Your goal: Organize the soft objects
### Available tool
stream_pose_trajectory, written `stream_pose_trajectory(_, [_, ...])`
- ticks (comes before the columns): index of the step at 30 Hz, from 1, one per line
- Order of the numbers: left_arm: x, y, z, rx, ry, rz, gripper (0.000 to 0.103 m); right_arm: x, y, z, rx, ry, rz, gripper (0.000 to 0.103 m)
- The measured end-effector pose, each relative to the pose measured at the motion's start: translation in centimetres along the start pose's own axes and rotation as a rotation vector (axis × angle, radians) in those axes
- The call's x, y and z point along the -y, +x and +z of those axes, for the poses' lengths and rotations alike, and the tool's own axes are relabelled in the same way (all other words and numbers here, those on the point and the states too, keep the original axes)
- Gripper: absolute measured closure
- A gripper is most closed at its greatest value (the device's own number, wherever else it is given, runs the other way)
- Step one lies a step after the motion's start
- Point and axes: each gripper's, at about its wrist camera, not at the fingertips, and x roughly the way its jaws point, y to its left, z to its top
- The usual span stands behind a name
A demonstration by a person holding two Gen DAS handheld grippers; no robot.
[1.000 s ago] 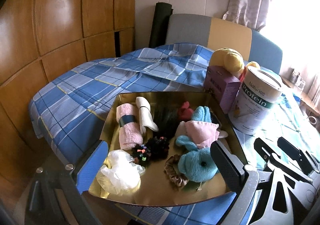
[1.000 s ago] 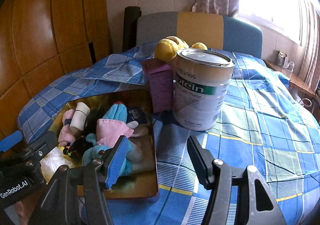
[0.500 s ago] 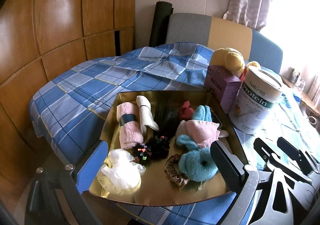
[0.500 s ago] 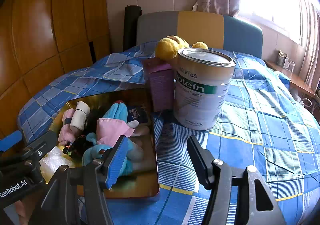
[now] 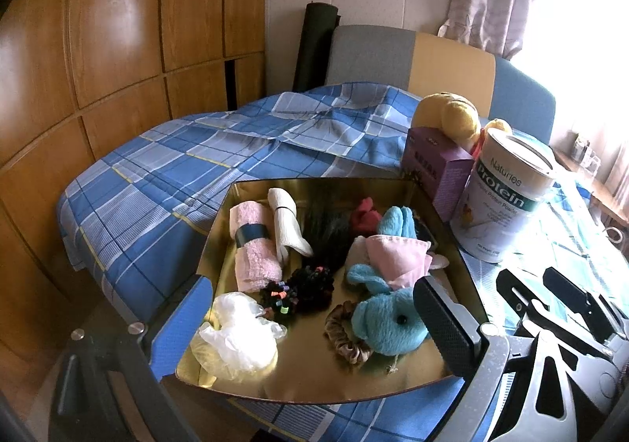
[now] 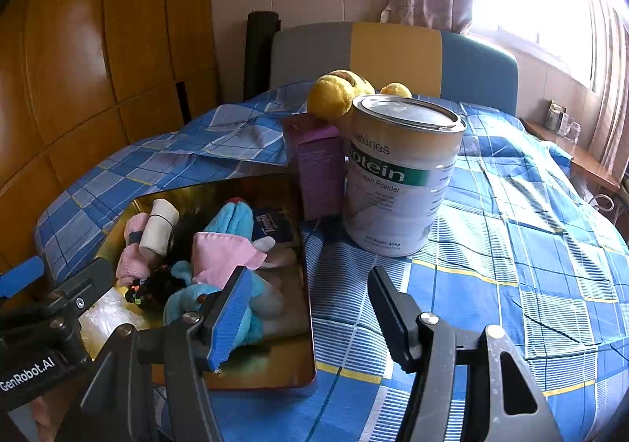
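A gold tray (image 5: 320, 182) on the blue checked bedspread holds several soft things: a pink towel roll (image 5: 253, 249), a white rolled sock (image 5: 285, 221), a blue plush toy (image 5: 389, 324) under a pink cloth (image 5: 393, 257), black hair ties (image 5: 302, 288), a brown scrunchie (image 5: 346, 339) and a crumpled white plastic glove (image 5: 236, 336). My left gripper (image 5: 314, 324) hovers open over the tray's near edge and holds nothing. My right gripper (image 6: 310, 316) is open and empty above the tray's right rim (image 6: 308, 304). A yellow plush (image 6: 338, 92) lies behind the can.
A tall protein powder can (image 6: 401, 174) and a purple box (image 6: 318, 162) stand right of the tray. The bedspread (image 6: 511, 245) stretches off to the right. A padded headboard (image 5: 393, 56), wooden wall panels (image 5: 118, 48) and a curtained window lie beyond.
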Motion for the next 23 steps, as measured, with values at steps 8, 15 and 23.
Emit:
stream_pose_trajectory(8, [-0.04,0.06,0.14,-0.005,0.001,0.000,0.000,0.02,-0.01,0.06,0.001,0.001,-0.001,0.041])
stream_pose_trajectory(15, [0.14,0.02,0.05,-0.005,0.007,-0.003,0.000,-0.01,0.03,0.06,0.000,0.000,-0.003,0.041])
stream_pose_trajectory(23, [0.21,-0.38,-0.10,0.034,0.021,0.005,0.000,0.24,-0.03,0.03,0.003,0.002,-0.001,0.041])
